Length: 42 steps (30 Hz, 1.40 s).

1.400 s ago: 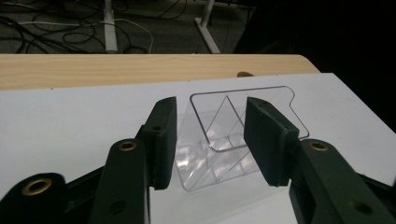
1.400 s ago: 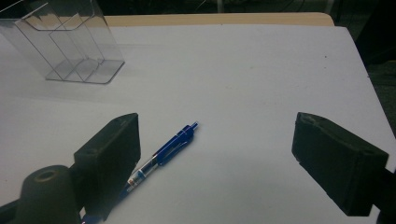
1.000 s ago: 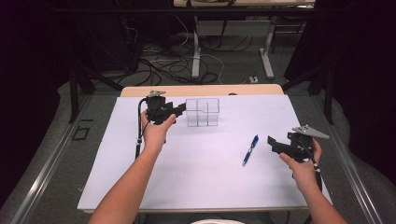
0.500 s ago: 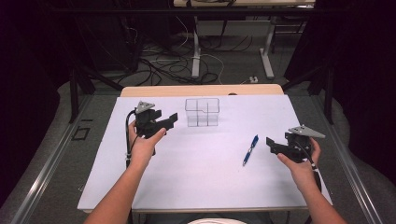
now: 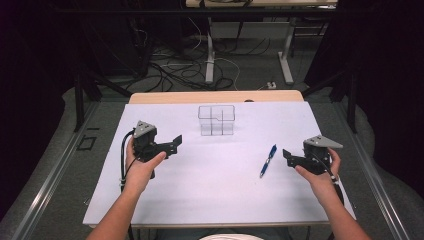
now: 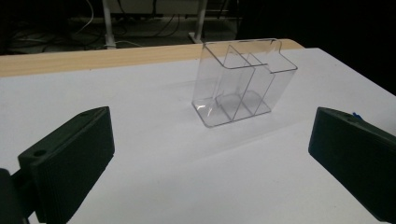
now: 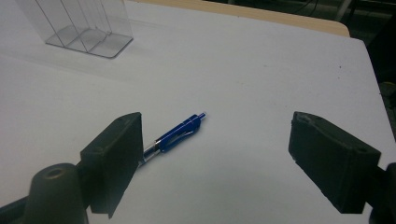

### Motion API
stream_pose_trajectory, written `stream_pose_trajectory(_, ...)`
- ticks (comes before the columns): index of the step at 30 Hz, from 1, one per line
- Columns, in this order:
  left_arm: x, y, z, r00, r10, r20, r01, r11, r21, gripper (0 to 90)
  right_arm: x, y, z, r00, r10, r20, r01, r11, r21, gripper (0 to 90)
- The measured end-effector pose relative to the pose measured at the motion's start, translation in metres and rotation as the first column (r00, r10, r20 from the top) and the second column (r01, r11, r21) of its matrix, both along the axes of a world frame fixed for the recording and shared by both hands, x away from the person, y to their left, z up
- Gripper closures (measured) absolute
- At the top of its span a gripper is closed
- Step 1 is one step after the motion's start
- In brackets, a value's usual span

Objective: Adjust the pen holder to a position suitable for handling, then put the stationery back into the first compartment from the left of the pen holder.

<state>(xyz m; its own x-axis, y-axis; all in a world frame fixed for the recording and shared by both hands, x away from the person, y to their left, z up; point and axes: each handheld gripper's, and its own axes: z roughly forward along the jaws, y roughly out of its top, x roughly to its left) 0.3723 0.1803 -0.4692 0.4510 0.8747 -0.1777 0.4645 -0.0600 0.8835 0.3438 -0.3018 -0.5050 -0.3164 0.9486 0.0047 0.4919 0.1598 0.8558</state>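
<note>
Now that the left gripper [image 5: 172,144] is back from the clear divided holder [image 5: 216,120] toward 9 o'clock, its jaws having just been opening and now wide with nothing between them, the holder stands alone and empty near the far edge. Right gripper [image 5: 289,157], jaws wide and empty, hovers just beside the blue pen [image 5: 268,160]. Likely next: pen pickup; it lies flat at 4 o'clock of the holder, long axis running roughly 1 to 7, tip toward 1.

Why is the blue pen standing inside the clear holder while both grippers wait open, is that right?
Not quite: the pen lies flat on the table, apart from the empty holder, as the high view shows. Both the left gripper and right gripper are open.
</note>
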Motion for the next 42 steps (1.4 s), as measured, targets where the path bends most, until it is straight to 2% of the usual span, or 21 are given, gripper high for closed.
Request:
stream_pose_trajectory(8, 0.004, 0.005, -0.008, 0.9989, 0.014, -0.046, -0.015, 0.9996, -0.025, 0.0, 0.0, 0.0, -0.001, 0.9999, 0.0, -0.011, 0.0, 0.9999, 0.016, 15.8)
stream_pose_trajectory(13, 0.004, 0.004, -0.009, 0.999, -0.002, -0.045, 0.001, 0.9998, -0.021, 0.0, 0.001, 0.0, -0.003, 0.9998, -0.001, -0.018, 0.001, 0.9999, 0.013, 15.4)
stream_pose_trajectory(17, 0.002, 0.002, -0.009, 0.9993, -0.013, -0.034, 0.013, 0.9999, 0.0, 0.0, 0.001, 0.001, -0.003, 0.9998, -0.007, -0.018, 0.007, 1.0, 0.003, 15.1)
stream_pose_trajectory(23, 0.0, 0.0, -0.009, 0.999, -0.023, -0.039, 0.023, 0.9997, -0.001, 0.0, 0.001, 0.002, -0.002, 0.9994, 0.026, -0.023, -0.027, 0.9995, -0.014, 14.1)
stream_pose_trajectory(25, -0.001, -0.001, -0.01, 0.999, -0.023, -0.039, 0.023, 0.9997, -0.003, 0.1, 0.001, 0.004, -0.001, 0.9993, 0.033, -0.02, -0.034, 0.9989, -0.032, 14.0)
stream_pose_trajectory(26, 0.0, -0.001, -0.01, 0.999, -0.027, -0.037, 0.027, 0.9996, 0.003, 0.4, 0.002, 0.006, -0.001, 0.9989, 0.047, -0.008, -0.048, 0.9964, -0.07, 14.2)
stream_pose_trajectory(29, 0.0, -0.001, -0.012, 0.9986, -0.028, -0.045, 0.028, 0.9996, 0.002, 0.7, 0.001, 0.009, -0.001, 0.9977, 0.068, -0.007, -0.068, 0.9902, -0.122, 14.9)
stream_pose_trajectory(34, 0.0, -0.001, -0.012, 0.9988, -0.027, -0.042, 0.027, 0.9996, 0.005, 1.3, 0.001, 0.012, -0.002, 0.9955, 0.094, 0.008, -0.092, 0.9823, -0.164, 16.2)
stream_pose_trajectory(35, 0.0, -0.001, -0.012, 0.9989, -0.024, -0.04, 0.024, 0.9997, 0.002, 2.4, 0.001, 0.012, -0.001, 0.9934, 0.113, 0.023, -0.106, 0.9772, -0.184, 17.6)
stream_pose_trajectory(38, -0.001, -0.001, -0.012, 0.9989, -0.021, -0.041, 0.022, 0.9997, 0.006, 3.3, 0.0, 0.013, -0.001, 0.9898, 0.14, 0.03, -0.13, 0.9693, -0.209, 20.3)
stream_pose_trajectory(41, 0.0, 0.0, -0.012, 0.9988, -0.02, -0.044, 0.021, 0.9997, 0.01, 3.7, -0.001, 0.014, -0.001, 0.9888, 0.146, 0.032, -0.135, 0.9643, -0.228, 21.4)
stream_pose_trajectory(42, -0.001, 0.0, -0.012, 0.9988, -0.018, -0.045, 0.018, 0.9998, 0.009, 4.3, -0.001, 0.014, -0.002, 0.9874, 0.154, 0.037, -0.14, 0.9592, -0.246, 22.7)
